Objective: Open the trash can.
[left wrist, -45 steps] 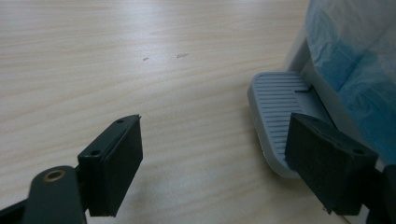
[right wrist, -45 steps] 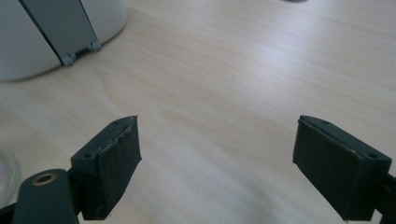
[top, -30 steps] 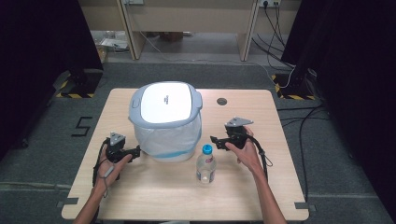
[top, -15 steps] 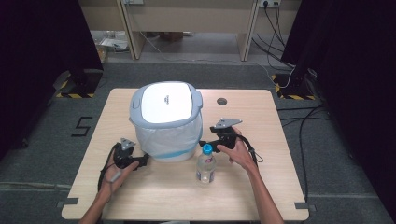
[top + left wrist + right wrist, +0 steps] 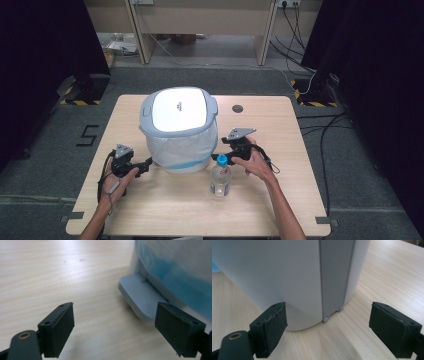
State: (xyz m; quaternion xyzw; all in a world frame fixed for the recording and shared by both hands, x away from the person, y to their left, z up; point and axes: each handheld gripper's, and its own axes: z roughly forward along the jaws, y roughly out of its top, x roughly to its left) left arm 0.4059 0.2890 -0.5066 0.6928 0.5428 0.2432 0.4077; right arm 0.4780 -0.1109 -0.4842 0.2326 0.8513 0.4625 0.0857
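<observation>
Now both hands are closing in on the white pedal bin (image 5: 179, 130) at the table's (image 5: 280, 200) centre. Left gripper (image 5: 145, 164) and right gripper (image 5: 226, 152), jaws wide apart, are nearing its base; a water bottle (image 5: 220, 175) stands beside.

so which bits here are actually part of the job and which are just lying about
In the job:
- pedal bin, lid shut, with its foot pedal
- left tool, open, facing the pedal
- right tool, open, at the bin's other side

Lying about:
- water bottle, upright in front of the bin
- table
</observation>
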